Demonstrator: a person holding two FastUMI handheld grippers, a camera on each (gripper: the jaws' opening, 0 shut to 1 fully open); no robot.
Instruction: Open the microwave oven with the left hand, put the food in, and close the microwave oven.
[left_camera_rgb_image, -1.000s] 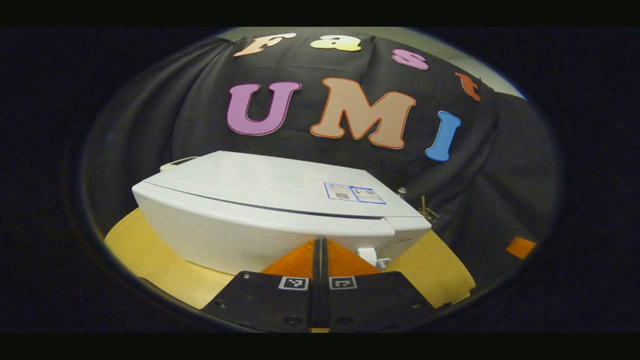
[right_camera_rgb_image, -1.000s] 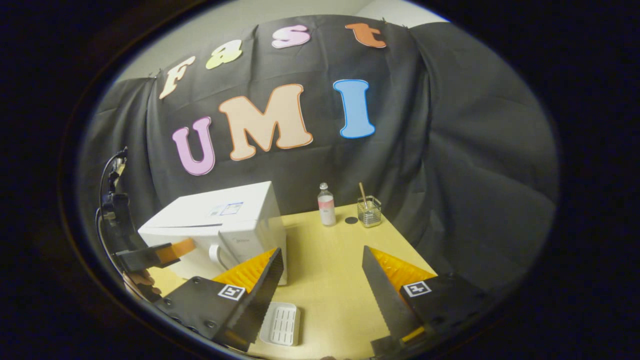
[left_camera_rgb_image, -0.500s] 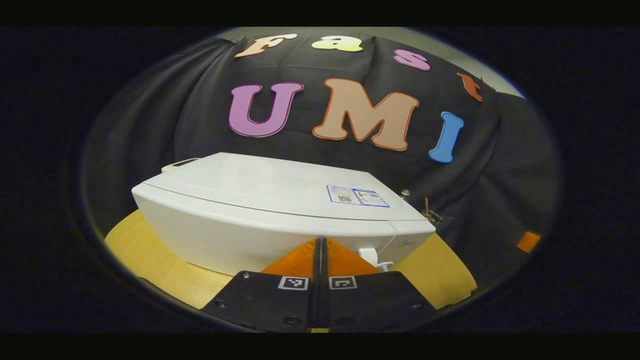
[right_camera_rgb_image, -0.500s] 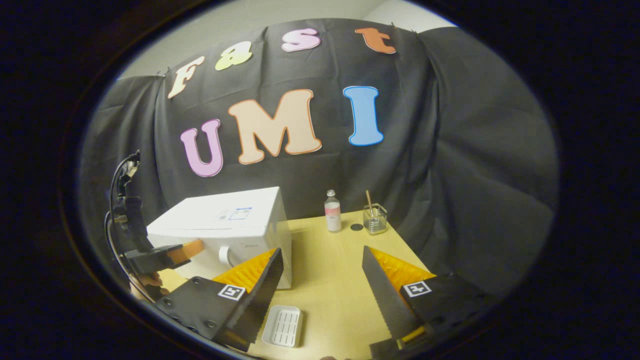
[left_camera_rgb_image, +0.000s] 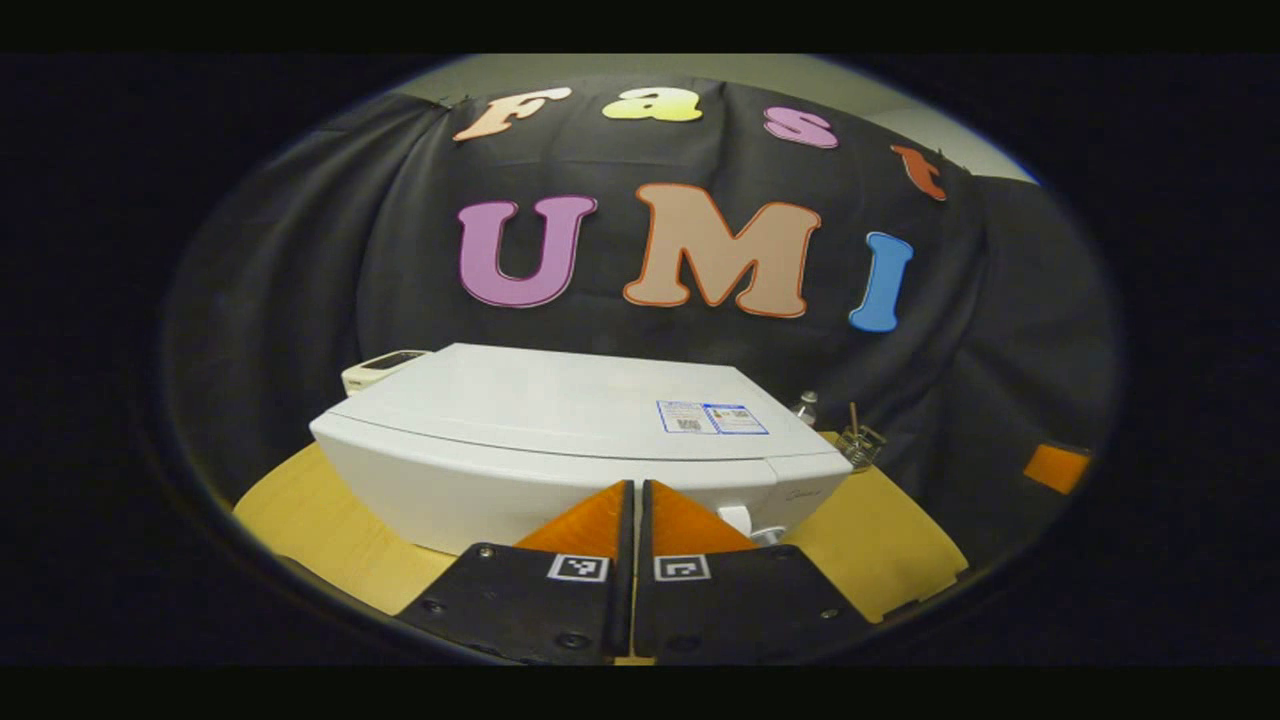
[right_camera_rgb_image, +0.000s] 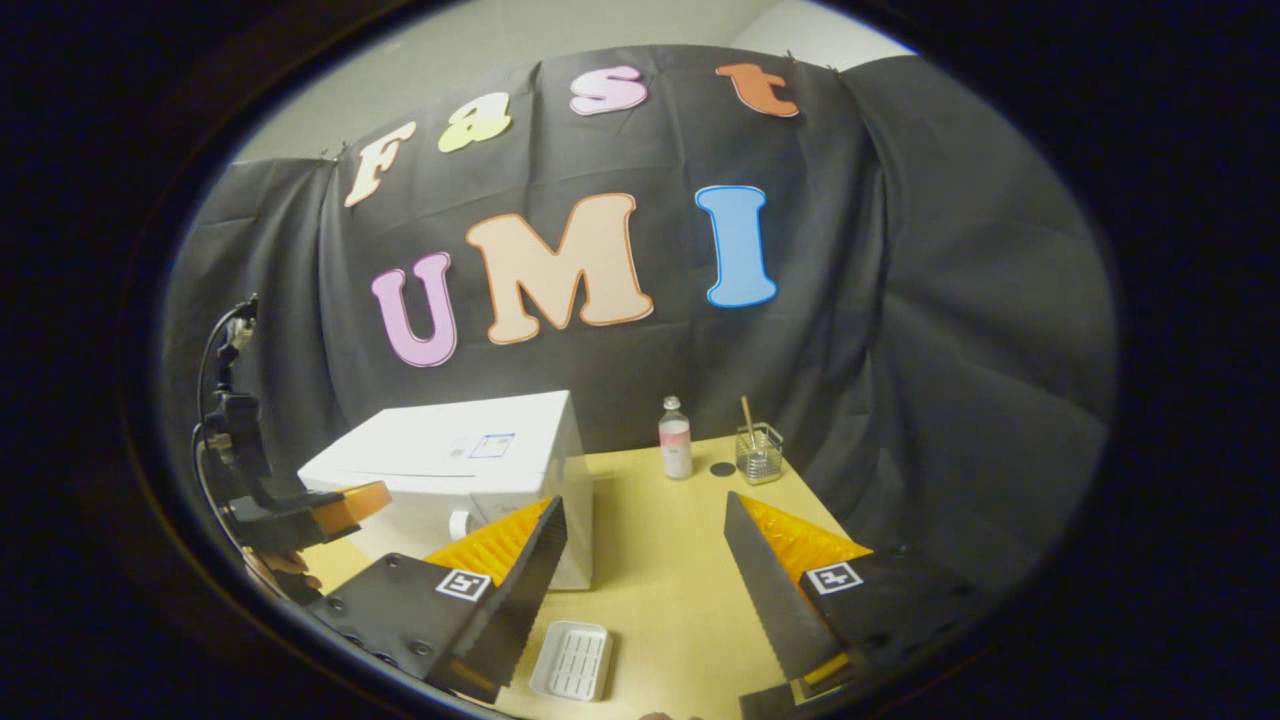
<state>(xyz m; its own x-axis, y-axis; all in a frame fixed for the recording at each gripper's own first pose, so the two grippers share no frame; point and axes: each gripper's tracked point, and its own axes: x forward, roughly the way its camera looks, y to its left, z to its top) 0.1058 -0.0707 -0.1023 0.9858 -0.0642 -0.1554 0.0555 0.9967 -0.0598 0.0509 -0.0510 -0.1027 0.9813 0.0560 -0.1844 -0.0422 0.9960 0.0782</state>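
Observation:
The white microwave (left_camera_rgb_image: 560, 440) stands on the yellow table (left_camera_rgb_image: 300, 510) with its door closed; its white handle (left_camera_rgb_image: 737, 517) sits low on the front right. My left gripper (left_camera_rgb_image: 634, 492) is shut on nothing, a short way in front of the door. In the right gripper view the microwave (right_camera_rgb_image: 470, 450) is at the left, and the left gripper (right_camera_rgb_image: 345, 498) hovers before its front, held by a hand (right_camera_rgb_image: 275, 565). My right gripper (right_camera_rgb_image: 645, 560) is open over the table. A small white ribbed tray (right_camera_rgb_image: 572, 660) lies below its left finger (right_camera_rgb_image: 520, 570).
A small bottle (right_camera_rgb_image: 676, 437), a dark cap (right_camera_rgb_image: 722, 468) and a glass with a stick (right_camera_rgb_image: 760, 453) stand at the table's back right. A white device (left_camera_rgb_image: 385, 368) peeks out behind the microwave's left corner. Bare tabletop (right_camera_rgb_image: 660, 520) lies right of the microwave.
The dark gap along the door's top edge has closed. My left gripper has drawn back from the microwave, still shut. The right gripper barely shifted and stays open.

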